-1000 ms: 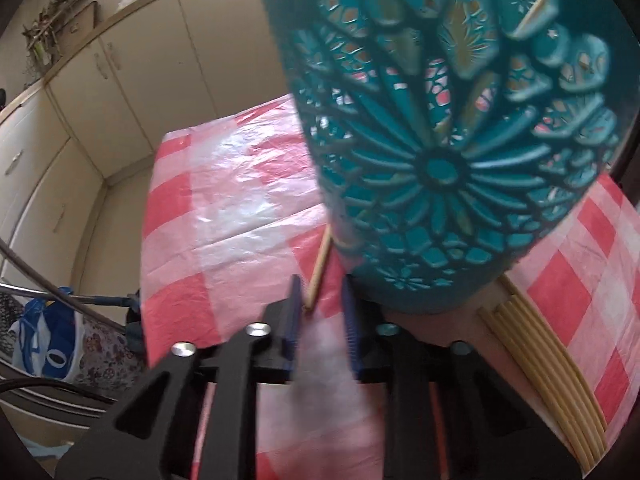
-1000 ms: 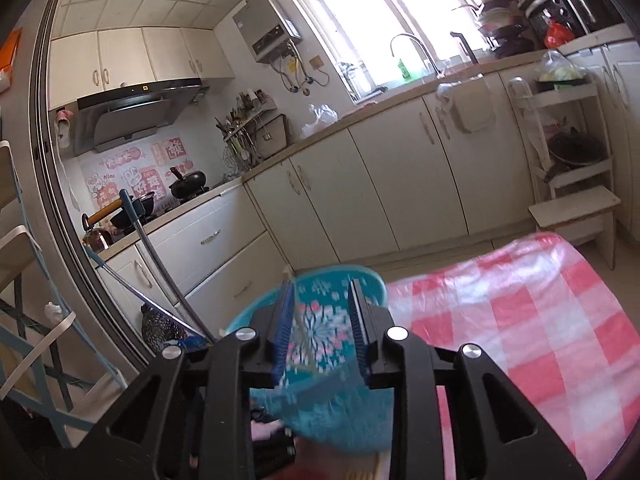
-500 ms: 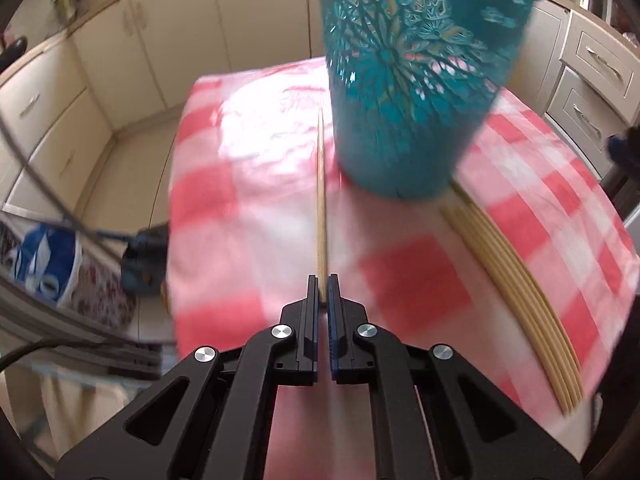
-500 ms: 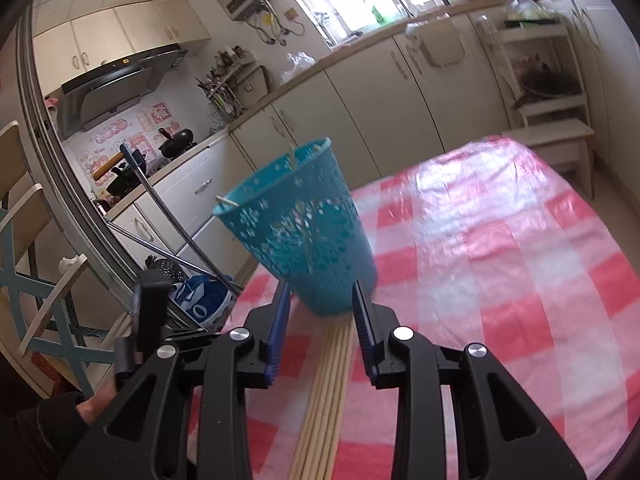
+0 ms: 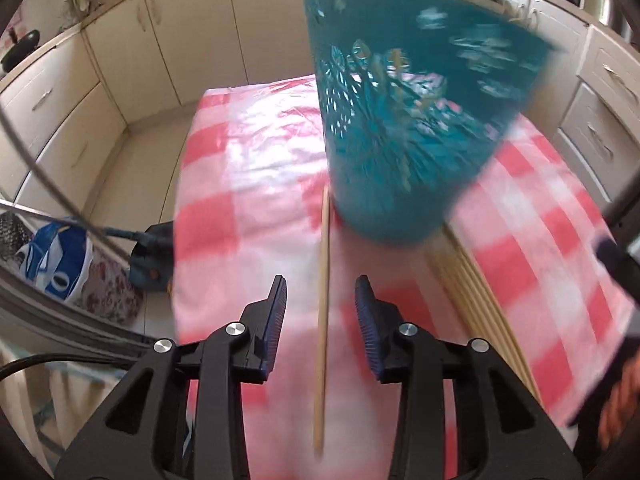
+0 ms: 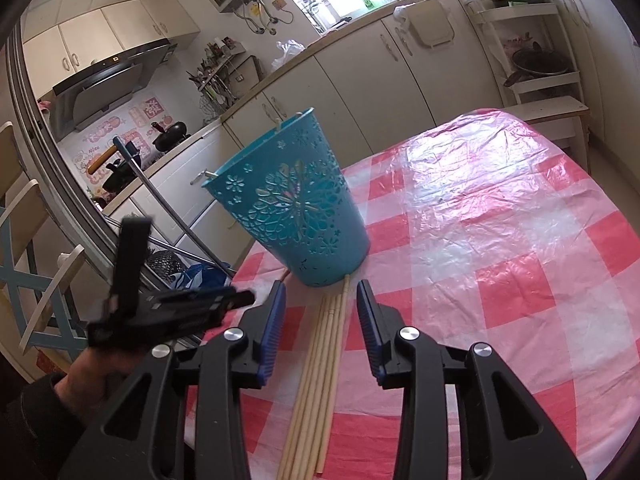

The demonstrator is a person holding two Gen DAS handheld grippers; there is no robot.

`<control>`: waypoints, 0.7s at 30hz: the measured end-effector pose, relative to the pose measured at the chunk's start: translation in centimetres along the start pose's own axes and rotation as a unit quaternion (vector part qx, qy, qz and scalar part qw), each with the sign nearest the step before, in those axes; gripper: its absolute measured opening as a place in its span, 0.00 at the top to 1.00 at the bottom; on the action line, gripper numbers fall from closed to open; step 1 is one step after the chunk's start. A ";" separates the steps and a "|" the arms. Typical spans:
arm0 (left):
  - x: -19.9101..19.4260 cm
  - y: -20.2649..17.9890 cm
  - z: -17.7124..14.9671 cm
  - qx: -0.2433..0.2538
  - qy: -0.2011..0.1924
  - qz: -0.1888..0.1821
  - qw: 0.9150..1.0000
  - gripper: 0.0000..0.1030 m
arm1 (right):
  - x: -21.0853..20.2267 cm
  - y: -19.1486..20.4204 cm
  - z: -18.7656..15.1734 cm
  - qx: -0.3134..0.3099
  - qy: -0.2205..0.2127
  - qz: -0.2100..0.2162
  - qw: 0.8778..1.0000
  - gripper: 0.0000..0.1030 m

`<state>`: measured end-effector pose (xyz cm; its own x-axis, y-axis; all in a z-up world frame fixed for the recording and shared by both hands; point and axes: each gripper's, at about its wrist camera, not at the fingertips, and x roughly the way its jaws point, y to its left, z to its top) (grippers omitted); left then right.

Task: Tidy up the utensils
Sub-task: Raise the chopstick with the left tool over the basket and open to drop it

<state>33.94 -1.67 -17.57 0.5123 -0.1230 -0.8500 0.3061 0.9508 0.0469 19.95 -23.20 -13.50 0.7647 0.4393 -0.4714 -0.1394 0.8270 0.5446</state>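
Note:
A teal perforated basket stands on the red-and-white checked tablecloth, with chopstick tips showing at its rim. It also shows, blurred, in the left wrist view. A single wooden chopstick lies between the open fingers of my left gripper, not gripped. A bundle of several chopsticks lies between the open fingers of my right gripper, just in front of the basket. The same bundle lies right of my left gripper.
The table's left edge drops to the floor, where a blue bag and a metal rack stand. Kitchen cabinets line the far wall. The left gripper's body sits close to the left of my right gripper.
My left gripper opened and released the single chopstick it pinched half a second ago. Both grippers drew back from the basket. The right gripper stayed open.

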 end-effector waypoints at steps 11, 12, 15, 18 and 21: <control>-0.1 2.0 0.0 -0.071 -0.009 -0.021 0.997 0.96 | 0.7 -2.1 0.1 0.032 0.009 0.002 0.999 0.64; -1.7 2.8 -0.4 -0.093 -0.026 -0.026 0.995 0.96 | 0.6 -2.0 0.2 0.032 0.008 0.003 0.999 0.63; -7.8 4.4 -1.3 -0.142 -0.113 -0.042 0.983 0.96 | 0.6 -2.1 0.1 0.033 0.009 0.004 0.999 0.62; -14.3 4.4 -0.5 -0.163 -0.230 -0.066 0.957 0.96 | 0.8 -2.0 -0.3 0.036 0.015 0.002 0.999 0.62; -18.7 3.0 1.7 -0.163 -0.334 -0.085 0.925 0.96 | 0.8 -1.8 -0.4 0.031 0.017 -0.001 0.999 0.62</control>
<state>26.66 2.98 -0.65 0.8938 -0.3223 -0.3119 0.2249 0.9237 -0.3101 20.58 -24.15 -15.15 0.7436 0.4492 -0.4952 -0.0970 0.8053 0.5849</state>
